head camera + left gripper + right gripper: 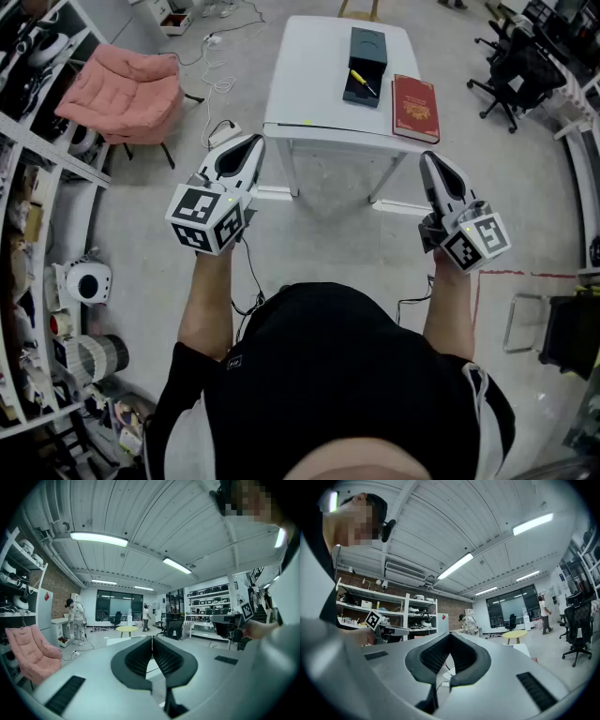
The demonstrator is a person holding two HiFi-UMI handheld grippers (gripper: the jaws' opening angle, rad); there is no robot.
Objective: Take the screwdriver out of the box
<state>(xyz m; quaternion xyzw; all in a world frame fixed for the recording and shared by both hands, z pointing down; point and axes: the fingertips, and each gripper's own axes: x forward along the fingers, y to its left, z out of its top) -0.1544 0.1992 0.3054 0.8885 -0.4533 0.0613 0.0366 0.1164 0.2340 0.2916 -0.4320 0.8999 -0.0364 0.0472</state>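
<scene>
- Near the top centre of the head view, the screwdriver [361, 82] with its yellow handle lies slantwise in the lower half of the open dark box [367, 42].
- That box sits on the white table [309, 84], with a red book [415, 107] just beside it on the right.
- Both tools hang in mid-frame over bare floor, well short of the table edge: the left gripper [253, 142] at centre left, the right gripper [427, 161] at centre right.
- Each one's fingers are pressed together with nothing between them, as each gripper view shows.
- By my reading, the task has not yet begun; this is the approach.
- Next, I judge, a gripper must be carried up to the box, its fingers spread and lowered around the slim handle, perhaps with the other steadying the box.
</scene>
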